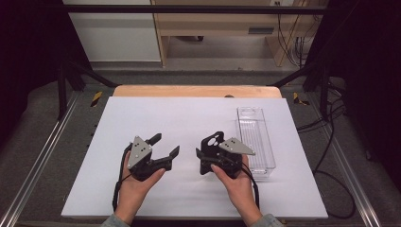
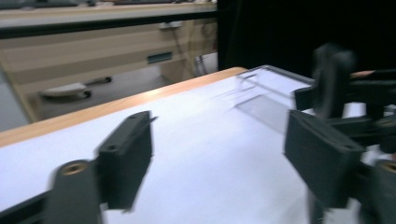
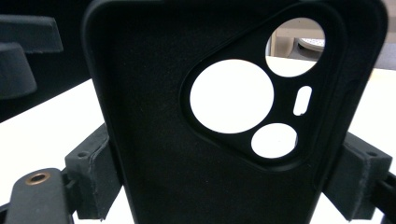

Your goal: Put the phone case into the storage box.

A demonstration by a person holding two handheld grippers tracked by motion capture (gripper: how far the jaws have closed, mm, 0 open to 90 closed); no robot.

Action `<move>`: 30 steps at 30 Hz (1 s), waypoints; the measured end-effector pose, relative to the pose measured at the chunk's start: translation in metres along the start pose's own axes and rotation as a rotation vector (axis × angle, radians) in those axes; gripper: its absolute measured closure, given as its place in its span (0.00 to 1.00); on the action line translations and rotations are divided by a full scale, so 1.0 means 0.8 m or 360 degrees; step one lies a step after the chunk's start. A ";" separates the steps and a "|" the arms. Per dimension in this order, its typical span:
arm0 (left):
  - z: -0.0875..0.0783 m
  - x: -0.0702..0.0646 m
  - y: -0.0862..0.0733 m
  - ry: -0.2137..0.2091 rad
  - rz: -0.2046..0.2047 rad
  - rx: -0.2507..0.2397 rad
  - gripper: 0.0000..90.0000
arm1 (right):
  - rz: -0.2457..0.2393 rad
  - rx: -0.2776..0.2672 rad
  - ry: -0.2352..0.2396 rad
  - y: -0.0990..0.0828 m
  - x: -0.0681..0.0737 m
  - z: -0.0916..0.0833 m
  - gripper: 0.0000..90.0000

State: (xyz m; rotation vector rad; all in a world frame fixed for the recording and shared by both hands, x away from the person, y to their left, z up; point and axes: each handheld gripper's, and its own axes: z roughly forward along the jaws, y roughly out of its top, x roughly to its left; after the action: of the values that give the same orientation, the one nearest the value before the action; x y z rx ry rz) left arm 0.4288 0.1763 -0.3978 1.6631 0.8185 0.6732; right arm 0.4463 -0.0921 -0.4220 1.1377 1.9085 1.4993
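A black phone case [image 1: 212, 141] with round camera cut-outs stands upright in my right gripper [image 1: 207, 155], a little right of the board's middle. In the right gripper view the case [image 3: 163, 116] sits close to the camera, and my right gripper [image 3: 224, 182] is shut on its two long edges, one pad [image 3: 93, 177] on each side. My left gripper [image 1: 166, 145] hovers just left of the case, open, with nothing between its fingers. In the left gripper view my left gripper [image 2: 219, 154] stands wide over bare white board, and the case [image 2: 332, 77] appears blurred at the right.
A white board [image 1: 142, 118] covers the wooden table [image 1: 189, 91]. A clear plastic tray [image 1: 255, 137] lies lengthwise at the right, just beyond my right hand, and is also seen in the left gripper view as the tray [image 2: 266, 98]. Black frame bars and cables surround the table.
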 end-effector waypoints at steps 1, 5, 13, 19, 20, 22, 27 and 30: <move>-0.001 0.004 -0.004 0.0010 -0.0013 0.0006 0.22 | 0.0003 0.0000 0.0001 0.000 0.000 -0.001 0.15; -0.005 0.021 -0.022 -0.0017 -0.0050 -0.0002 0.13 | -0.0012 0.0003 -0.0008 -0.001 0.000 0.000 0.15; -0.033 0.067 -0.063 0.0022 -0.0121 -0.0037 0.08 | -0.0038 0.0022 -0.0041 -0.003 0.003 0.006 0.15; -0.054 0.093 -0.074 0.0109 -0.0153 -0.0058 0.08 | -0.0029 0.0008 -0.0075 0.000 -0.001 0.004 0.15; -0.057 0.096 -0.074 0.0122 -0.0142 -0.0063 0.08 | -0.0025 0.0003 -0.0080 0.002 -0.002 0.003 0.15; -0.060 0.099 -0.078 0.0111 -0.0146 -0.0085 0.06 | -0.0008 -0.0017 -0.0091 0.008 -0.004 0.001 0.15; -0.063 0.099 -0.080 0.0097 -0.0050 -0.0107 0.04 | -0.0040 -0.0037 -0.0131 0.032 -0.011 -0.002 0.15; -0.062 0.100 -0.082 0.0096 -0.0041 -0.0098 0.03 | -0.0030 -0.0040 -0.0157 0.052 -0.020 -0.002 0.15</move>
State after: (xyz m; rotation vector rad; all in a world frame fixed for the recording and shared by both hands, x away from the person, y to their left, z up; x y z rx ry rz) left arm 0.4264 0.2794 -0.4487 1.5810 0.8524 0.7265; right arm 0.4673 -0.1036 -0.3842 1.1578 1.8249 1.4266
